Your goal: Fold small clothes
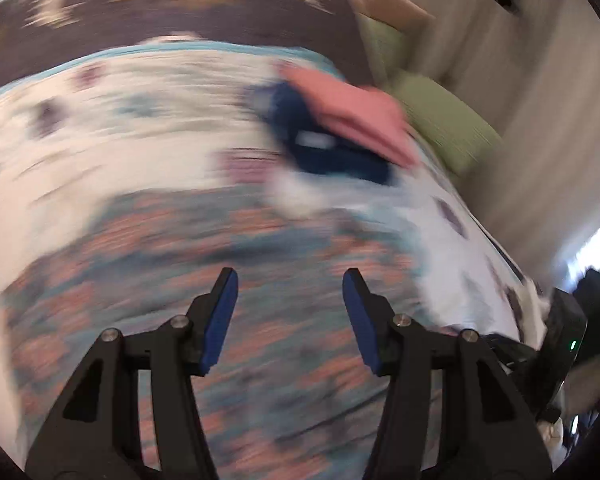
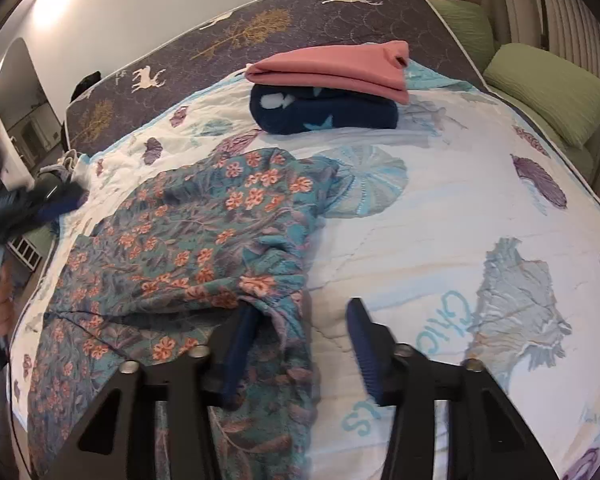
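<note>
Trouble ahead maybe: right gripper (image 2: 300, 344) wide open at the edge of the teal flowery cloth (image 2: 188, 248) spread on the white quilt (image 2: 420, 248), left gripper (image 1: 290, 312) open and empty above it, so could pinch quilt too.

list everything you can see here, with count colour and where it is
teal floral-print cloth garment: 1, teal with orange flowers, spread unfolded on the near left of the bed
folded pink cloth: 1, pink, on top of the navy bundle
folded navy fleece bundle: 1, navy with pale shapes, far middle of the quilt
white leaf-print quilt: 1, white, blue and purple, over the bed
dark deer-print mattress: 1, dark purple, beneath the quilt
green pillows: 2, green, right of the bed
left gripper: 1, black, blue pads, jaws open over the garment
right gripper: 1, black, jaws open at the garment's edge
</note>
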### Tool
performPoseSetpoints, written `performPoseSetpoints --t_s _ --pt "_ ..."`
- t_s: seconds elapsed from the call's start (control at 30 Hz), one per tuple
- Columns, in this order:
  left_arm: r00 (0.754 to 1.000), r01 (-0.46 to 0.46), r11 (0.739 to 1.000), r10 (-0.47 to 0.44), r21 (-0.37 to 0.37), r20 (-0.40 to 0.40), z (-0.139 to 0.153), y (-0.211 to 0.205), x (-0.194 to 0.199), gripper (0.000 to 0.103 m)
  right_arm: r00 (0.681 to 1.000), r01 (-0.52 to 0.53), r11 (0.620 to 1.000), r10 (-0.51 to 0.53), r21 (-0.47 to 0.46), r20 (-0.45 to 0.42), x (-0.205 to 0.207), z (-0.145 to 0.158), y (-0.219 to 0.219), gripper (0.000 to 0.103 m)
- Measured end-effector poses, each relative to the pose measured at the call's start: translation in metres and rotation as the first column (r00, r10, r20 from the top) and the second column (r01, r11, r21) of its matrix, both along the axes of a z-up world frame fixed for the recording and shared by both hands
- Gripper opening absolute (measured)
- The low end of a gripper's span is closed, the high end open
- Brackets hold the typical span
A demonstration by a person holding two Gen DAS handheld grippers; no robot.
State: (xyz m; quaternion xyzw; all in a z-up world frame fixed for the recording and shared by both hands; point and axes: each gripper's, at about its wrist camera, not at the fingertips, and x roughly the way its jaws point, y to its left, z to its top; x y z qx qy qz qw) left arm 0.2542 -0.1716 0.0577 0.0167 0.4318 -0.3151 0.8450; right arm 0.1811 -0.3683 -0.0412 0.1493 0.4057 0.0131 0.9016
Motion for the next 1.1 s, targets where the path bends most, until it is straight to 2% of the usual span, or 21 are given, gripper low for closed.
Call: performPoseSetpoints --t_s 0.07,0.17,0.3,0.37,0.43,0.5,0.53,0.6,0.67,0.77,0.83,0.9,0.97,1.03,1.1 --pt "0.997 0.077 0.996 -0.076 0.04 -0.025 -0.008 -0.054 0.005 0.058 1.0 -0.008 1.0 0.008 0.023 0.005 0.001 -0.002 0.0 0.016" --pt "0.986 0.146 0.978 -0.133 0.146 -0.097 -0.034 -0.128 0.021 0.061 1.0 -0.006 0.998 0.005 0.062 0.01 0.0 -0.008 -0.003 0.015" --pt "0.981 0.19 0.932 -0.169 0.308 -0.091 -0.064 -0.171 0.022 0.058 1.0 -0.007 0.992 0.004 0.122 0.028 -0.003 -0.01 -0.011 0.015" --pt "0.981 0.194 0.913 -0.172 0.358 -0.091 -0.073 -0.179 0.021 0.007 0.999 -0.011 0.99 0.007 0.143 0.032 -0.002 -0.012 -0.013 0.015" --pt "0.984 0.17 0.941 -0.144 0.294 -0.109 -0.066 -0.173 0.024 0.006 0.999 -0.01 0.989 0.005 0.148 0.033 -0.002 -0.013 -0.013 0.014" --pt "0.988 0.122 0.978 -0.103 0.171 -0.118 -0.048 -0.161 0.031 0.005 0.999 0.003 0.989 -0.009 0.145 0.036 -0.003 -0.013 -0.013 0.007" --pt "0.989 0.097 0.988 -0.083 0.119 -0.124 -0.041 -0.154 0.034 0.004 0.999 0.025 0.989 -0.031 0.147 0.037 -0.006 -0.012 -0.014 0.006" --pt "0.99 0.057 0.996 -0.048 0.064 -0.134 -0.033 -0.144 0.04 0.004 0.994 0.092 0.975 -0.102 0.2 0.039 -0.015 -0.013 -0.023 0.005" --pt "0.995 0.023 0.999 -0.018 0.046 -0.102 -0.029 -0.136 0.041 0.003 0.987 0.152 0.941 -0.16 0.301 0.001 -0.024 -0.023 -0.036 0.004" --pt "0.995 -0.005 1.0 0.003 -0.028 -0.099 -0.023 -0.11 0.043 0.003 0.986 0.162 0.889 -0.165 0.427 -0.031 -0.028 -0.039 -0.052 0.003" --pt "0.993 0.004 0.998 -0.011 -0.061 -0.114 -0.016 -0.098 0.045 0.005 0.987 0.155 0.888 -0.158 0.433 -0.03 -0.031 -0.037 -0.056 0.004" --pt "0.997 0.017 0.999 -0.021 -0.052 -0.08 -0.006 -0.081 0.037 0.018 0.987 0.157 0.91 -0.161 0.385 -0.024 -0.038 -0.03 -0.055 0.007" --pt "0.999 0.012 0.999 -0.014 -0.042 -0.038 0.002 -0.059 0.026 0.038 0.983 0.178 0.922 -0.184 0.344 -0.015 -0.047 -0.023 -0.058 0.01" --pt "1.0 -0.015 0.999 0.014 -0.041 -0.023 0.002 -0.024 0.02 0.048 0.981 0.181 0.922 -0.193 0.342 0.003 -0.052 -0.016 -0.066 0.012" --pt "0.997 -0.074 0.996 0.074 -0.044 -0.022 0.001 0.02 0.011 0.053 0.982 0.173 0.918 -0.19 0.356 0.014 -0.052 -0.007 -0.075 0.019"
